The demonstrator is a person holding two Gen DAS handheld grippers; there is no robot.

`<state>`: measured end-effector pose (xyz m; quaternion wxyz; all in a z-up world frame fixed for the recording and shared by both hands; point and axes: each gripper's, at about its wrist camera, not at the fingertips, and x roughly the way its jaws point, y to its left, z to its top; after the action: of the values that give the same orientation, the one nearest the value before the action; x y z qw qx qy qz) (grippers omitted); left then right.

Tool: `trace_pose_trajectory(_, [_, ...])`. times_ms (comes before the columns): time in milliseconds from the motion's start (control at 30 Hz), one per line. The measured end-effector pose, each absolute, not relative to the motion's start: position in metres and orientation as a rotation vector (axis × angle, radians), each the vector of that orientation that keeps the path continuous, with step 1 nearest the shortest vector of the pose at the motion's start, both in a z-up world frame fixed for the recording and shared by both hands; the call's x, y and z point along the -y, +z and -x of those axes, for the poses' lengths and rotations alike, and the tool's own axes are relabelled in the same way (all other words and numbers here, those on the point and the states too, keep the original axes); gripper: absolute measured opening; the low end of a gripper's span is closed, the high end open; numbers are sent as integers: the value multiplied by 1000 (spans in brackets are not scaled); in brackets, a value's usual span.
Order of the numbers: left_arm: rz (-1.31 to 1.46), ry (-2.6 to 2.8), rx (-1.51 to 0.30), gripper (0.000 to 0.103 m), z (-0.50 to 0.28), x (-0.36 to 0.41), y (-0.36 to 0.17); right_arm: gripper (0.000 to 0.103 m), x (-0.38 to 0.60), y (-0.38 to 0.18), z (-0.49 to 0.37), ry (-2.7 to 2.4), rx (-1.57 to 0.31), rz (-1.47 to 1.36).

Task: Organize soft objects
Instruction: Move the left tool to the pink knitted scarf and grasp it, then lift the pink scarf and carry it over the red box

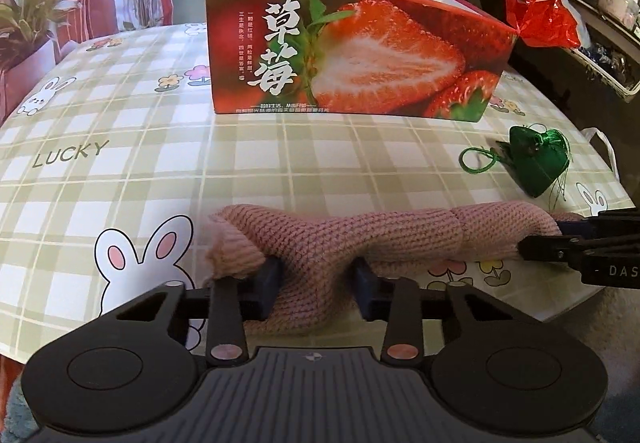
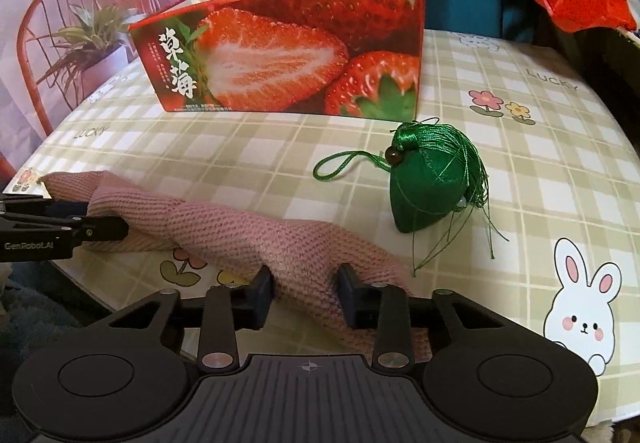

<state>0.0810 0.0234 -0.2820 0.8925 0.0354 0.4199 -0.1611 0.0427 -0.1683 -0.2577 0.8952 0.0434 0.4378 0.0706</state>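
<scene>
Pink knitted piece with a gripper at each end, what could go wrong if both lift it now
The pink knit is pinched only near its ends by the left gripper and right gripper, so its middle may sag and drag. It could catch the green sachet and its loose threads, or bump the strawberry box.

You are looking at a table (image 1: 120,171) wearing a green plaid cloth with bunnies; lying directly on it are a pink knitted piece (image 1: 360,239), a green tasselled sachet (image 2: 432,191) and a strawberry box (image 1: 360,55).
</scene>
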Motion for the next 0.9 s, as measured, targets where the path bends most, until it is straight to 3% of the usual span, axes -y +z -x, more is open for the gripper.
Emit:
trace_pose_trajectory(133, [-80, -332, -868, 37, -81, -21, -282, 18, 163, -258, -41, 173, -898, -78])
trace_pose_trajectory(400, [-64, -330, -868, 36, -81, -24, -282, 17, 164, -260, -41, 178, -893, -94])
trace_pose_trajectory(433, [-62, -327, -868, 35, -81, -24, -282, 17, 164, -260, -41, 178, -893, -92])
trace_pose_trajectory(500, [-43, -332, -871, 23, -82, -26, -281, 16, 163, -260, -42, 181, -892, -90])
trace_pose_trajectory(600, [-32, -328, -864, 17, -82, -27, -277, 13, 162, -259, -41, 197, -883, -97])
trace_pose_trajectory(900, [-4, -317, -784, 14, -83, -31, -250, 13, 165, -237, -44, 235, -788, -135])
